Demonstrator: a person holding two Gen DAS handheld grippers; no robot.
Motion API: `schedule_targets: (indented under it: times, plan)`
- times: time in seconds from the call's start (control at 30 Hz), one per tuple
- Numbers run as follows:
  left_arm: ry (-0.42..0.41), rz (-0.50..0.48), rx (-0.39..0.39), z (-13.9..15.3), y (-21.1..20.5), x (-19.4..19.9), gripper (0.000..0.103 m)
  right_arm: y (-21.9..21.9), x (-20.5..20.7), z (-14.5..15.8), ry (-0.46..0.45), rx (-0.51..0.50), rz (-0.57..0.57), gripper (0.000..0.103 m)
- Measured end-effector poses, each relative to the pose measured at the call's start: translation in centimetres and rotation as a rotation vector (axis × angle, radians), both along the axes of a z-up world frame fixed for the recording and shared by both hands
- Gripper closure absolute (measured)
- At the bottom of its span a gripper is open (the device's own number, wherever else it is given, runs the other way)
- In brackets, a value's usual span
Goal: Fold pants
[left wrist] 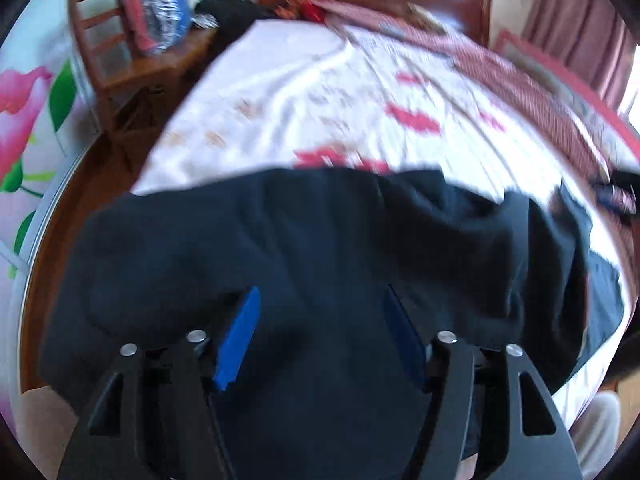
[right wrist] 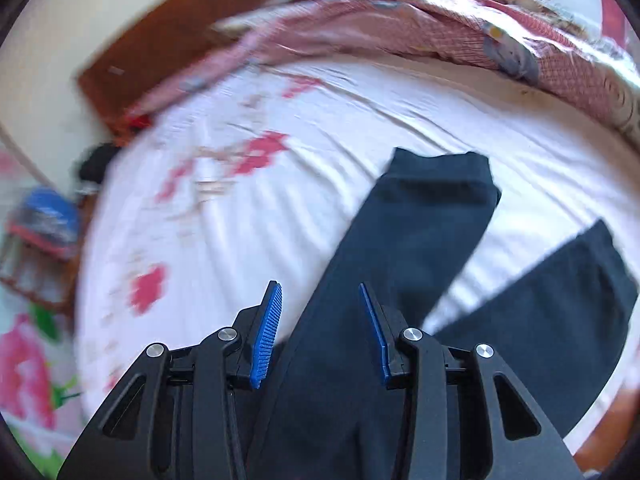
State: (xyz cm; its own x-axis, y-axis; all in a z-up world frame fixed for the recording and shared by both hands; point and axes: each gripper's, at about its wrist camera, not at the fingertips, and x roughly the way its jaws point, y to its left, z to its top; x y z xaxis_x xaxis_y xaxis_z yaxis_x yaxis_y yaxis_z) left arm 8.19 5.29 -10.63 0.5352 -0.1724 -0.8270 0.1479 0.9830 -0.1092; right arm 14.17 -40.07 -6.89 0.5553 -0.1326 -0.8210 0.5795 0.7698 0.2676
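We see dark navy fabric pants [right wrist: 420, 216] on a white bed sheet with red flowers [right wrist: 280, 100]; our tongs have blue pads [right wrist: 266, 336].

- Left tool [left wrist: 320, 320]: black angular linkage arms, four round silver screw heads, bright blue fingers [left wrist: 238, 338].
- Right tool [right wrist: 320, 320]: same black frame with triangular cut-outs, silver screws, blue fingers [right wrist: 266, 338] with a ribbed inner face.

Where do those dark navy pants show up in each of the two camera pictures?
Left wrist view: dark navy pants fill the lower half, bunched beneath the gripper.
Right wrist view: the pants run from bottom centre up right, two legs apart.
Shared landmark: white bedsheet with red flowers.
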Motion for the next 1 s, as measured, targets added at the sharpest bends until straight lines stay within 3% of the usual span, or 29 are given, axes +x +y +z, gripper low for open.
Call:
schedule_targets:
  times: [0.13, 0.2, 0.3, 0.33, 0.4, 0.43, 0.47, 0.53, 0.6, 0.67, 0.87, 1.0]
  plan:
    - [-0.009, -0.044, 0.059, -0.9, -2.1, -1.3, 0.017, -1.5, 5.2, -3.4, 0.157, -0.022, -0.07, 0.064]
    - [-0.01, -0.055, 0.083, -1.2, -2.6, -2.0, 0.015, -1.3, 6.7, -4.8, 0.204, -0.027, -0.071, 0.064]
    - [0.007, -0.064, 0.097, -1.7, -2.4, -2.6, 0.014, -0.7, 8.4, -6.8, 0.327, -0.115, -0.059, 0.064]
    - [0.003, -0.07, 0.108, -1.9, -2.6, -2.7, 0.013, -0.5, 8.8, -7.6, 0.385, -0.165, -0.054, 0.06]
    - [-0.012, -0.084, 0.132, -2.0, -2.9, -2.7, 0.013, -0.4, 8.7, -7.7, 0.402, -0.214, -0.061, 0.047]
    - [-0.016, -0.087, 0.137, -2.0, -3.0, -2.7, 0.013, -0.5, 8.5, -7.8, 0.41, -0.229, -0.066, 0.046]
    - [-0.017, -0.084, 0.133, -2.0, -3.0, -2.6, 0.013, -0.8, 8.2, -7.8, 0.401, -0.216, -0.057, 0.046]
    - [-0.014, -0.078, 0.12, -2.0, -2.8, -2.5, 0.013, -1.8, 7.1, -7.6, 0.382, -0.177, -0.073, 0.066]
    - [-0.017, -0.074, 0.108, -1.9, -2.7, -2.5, 0.013, -3.1, 6.4, -7.6, 0.353, -0.125, -0.077, 0.073]
    - [-0.019, -0.068, 0.097, -1.9, -2.6, -2.5, 0.013, -4.1, 4.9, -6.9, 0.305, -0.07, -0.073, 0.096]
    - [-0.029, -0.05, 0.05, -1.7, -2.1, -2.5, 0.013, -6.0, -1.5, -1.1, 0.065, -0.017, -0.08, 0.096]
    - [-0.032, -0.045, 0.025, -1.7, -2.0, -2.6, 0.013, -7.6, -8.7, 2.5, -0.127, 0.01, -0.111, 0.096]
